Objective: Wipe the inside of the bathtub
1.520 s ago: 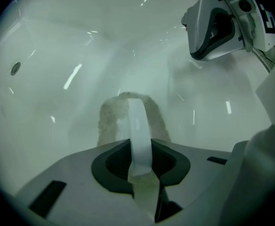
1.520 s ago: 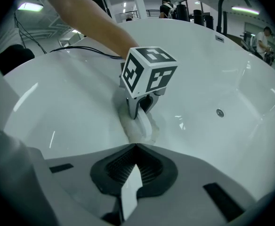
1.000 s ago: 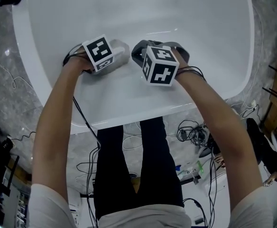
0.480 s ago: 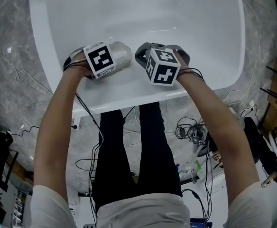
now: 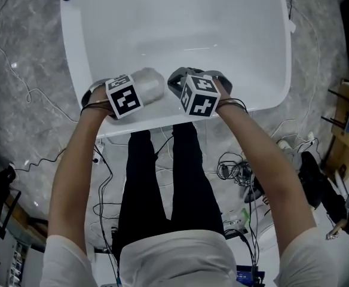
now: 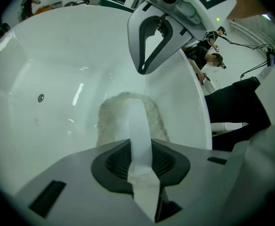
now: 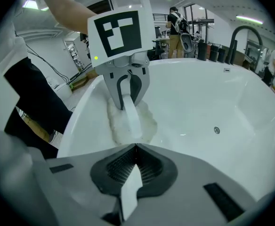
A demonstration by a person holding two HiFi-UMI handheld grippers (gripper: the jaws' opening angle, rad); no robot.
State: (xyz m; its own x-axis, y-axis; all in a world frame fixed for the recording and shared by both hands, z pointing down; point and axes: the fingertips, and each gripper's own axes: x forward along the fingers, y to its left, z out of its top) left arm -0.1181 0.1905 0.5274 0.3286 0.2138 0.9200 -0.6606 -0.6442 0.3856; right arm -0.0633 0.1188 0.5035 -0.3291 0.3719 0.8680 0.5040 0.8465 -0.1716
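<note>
Left gripper (image 6: 140, 150) clamps the strap (image 6: 137, 121) of a fluffy white cloth (image 6: 109, 121), pressed flat to the near inner wall of the glossy white bathtub (image 5: 180, 23). Just beside it hovers the right gripper (image 7: 135, 147), jaws together, apparently empty. Wiping seems under way; the next stroke likely calls for steady pressure along the wall.

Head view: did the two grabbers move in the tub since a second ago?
Yes. The left gripper and the right gripper both slid back toward the near rim of the bathtub, closer to the person. Nothing was grabbed or let go. The left gripper stays shut on the white cloth, and the right gripper stays shut and empty beside it.
</note>
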